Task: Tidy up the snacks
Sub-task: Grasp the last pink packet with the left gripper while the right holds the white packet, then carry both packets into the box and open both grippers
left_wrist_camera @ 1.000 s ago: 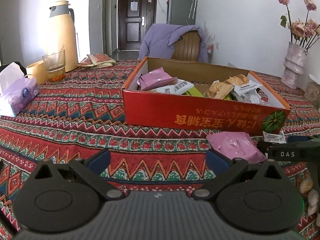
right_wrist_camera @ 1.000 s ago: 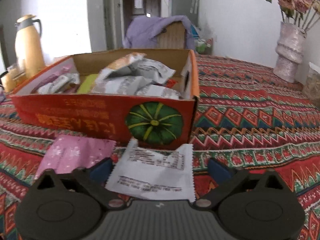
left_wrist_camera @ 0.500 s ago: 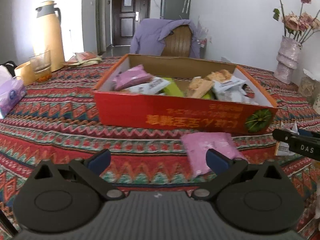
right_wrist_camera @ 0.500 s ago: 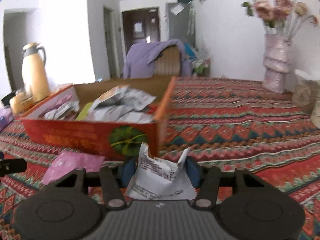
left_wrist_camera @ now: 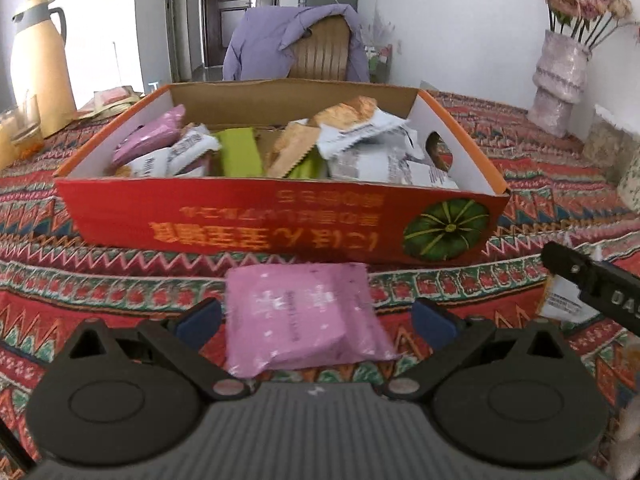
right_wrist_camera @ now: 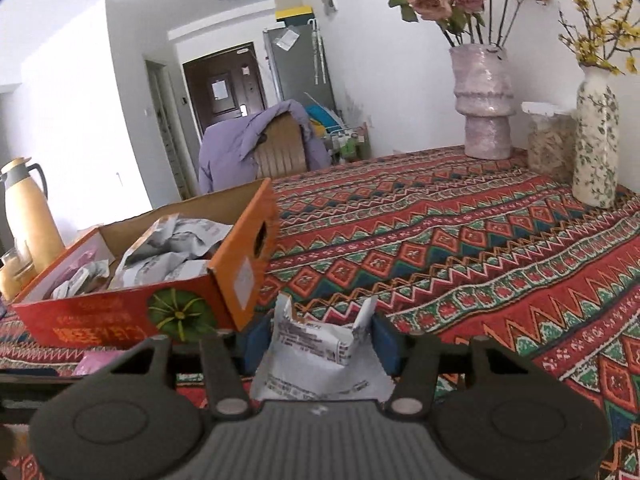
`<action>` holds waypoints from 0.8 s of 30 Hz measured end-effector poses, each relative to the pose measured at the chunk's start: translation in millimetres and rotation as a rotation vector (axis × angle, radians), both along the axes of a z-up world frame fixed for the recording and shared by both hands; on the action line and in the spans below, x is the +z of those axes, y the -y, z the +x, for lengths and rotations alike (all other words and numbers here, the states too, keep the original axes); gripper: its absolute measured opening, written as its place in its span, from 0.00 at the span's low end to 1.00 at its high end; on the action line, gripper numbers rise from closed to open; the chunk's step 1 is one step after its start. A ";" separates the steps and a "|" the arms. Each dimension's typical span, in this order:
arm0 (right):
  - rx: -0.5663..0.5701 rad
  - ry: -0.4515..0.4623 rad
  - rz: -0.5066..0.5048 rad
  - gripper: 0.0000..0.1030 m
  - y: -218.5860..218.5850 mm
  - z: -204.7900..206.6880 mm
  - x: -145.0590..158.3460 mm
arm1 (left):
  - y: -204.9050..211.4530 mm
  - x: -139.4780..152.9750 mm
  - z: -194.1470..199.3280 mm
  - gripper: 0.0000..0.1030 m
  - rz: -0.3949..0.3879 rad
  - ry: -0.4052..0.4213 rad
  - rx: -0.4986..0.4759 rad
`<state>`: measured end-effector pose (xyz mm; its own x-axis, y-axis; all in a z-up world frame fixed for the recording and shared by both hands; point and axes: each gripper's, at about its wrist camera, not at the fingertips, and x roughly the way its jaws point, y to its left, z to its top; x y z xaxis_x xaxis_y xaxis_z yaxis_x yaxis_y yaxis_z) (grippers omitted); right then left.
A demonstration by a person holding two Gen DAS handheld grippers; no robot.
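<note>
- Left wrist view: my left gripper (left_wrist_camera: 316,318) has its jaws spread wide and holds nothing; the pink snack packet (left_wrist_camera: 298,312) lies flat on the table (left_wrist_camera: 80,280) between them, no pad touching it. It sits just near of the red cardboard box (left_wrist_camera: 256,224), which is already part full of packets.
- I judge this hand to be lined up for a pick: the next move calls for easing lower so the pads flank the packet's edges, then closing.
- At the right edge my right gripper (left_wrist_camera: 592,292) shows, carrying its packet.
- Right wrist view: my right gripper's jaws have just been closing and now pinch the white snack packet (right_wrist_camera: 320,354), crumpled upward between the pads.
- It is off the table, near the box's right-hand corner (right_wrist_camera: 240,288).
- Next, I judge, it must travel left over the rim and let go inside.
</note>
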<state>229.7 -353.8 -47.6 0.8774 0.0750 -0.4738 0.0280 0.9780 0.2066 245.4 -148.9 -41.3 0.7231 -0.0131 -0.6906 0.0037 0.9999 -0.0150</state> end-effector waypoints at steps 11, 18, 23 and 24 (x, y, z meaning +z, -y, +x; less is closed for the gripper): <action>0.014 -0.001 0.001 0.54 -1.5 -2.1 -1.0 | 23.6 -15.9 15.4 1.00 0.098 0.007 0.059; 0.025 0.003 -0.001 0.54 -4.2 -2.7 -1.0 | 8.6 -13.9 12.7 0.83 0.025 0.000 0.071; 0.026 0.004 -0.003 0.54 -4.8 -2.4 -1.2 | 3.9 -11.3 6.3 0.75 0.012 0.008 0.052; 0.026 0.005 -0.003 0.54 -4.9 -2.6 -1.2 | 3.4 -10.8 4.8 0.75 0.011 0.009 0.051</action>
<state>227.1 -349.0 -48.8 0.8777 0.0961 -0.4694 0.0015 0.9791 0.2033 250.2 -152.3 -52.1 0.7291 0.0314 -0.6837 -0.0469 0.9989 -0.0041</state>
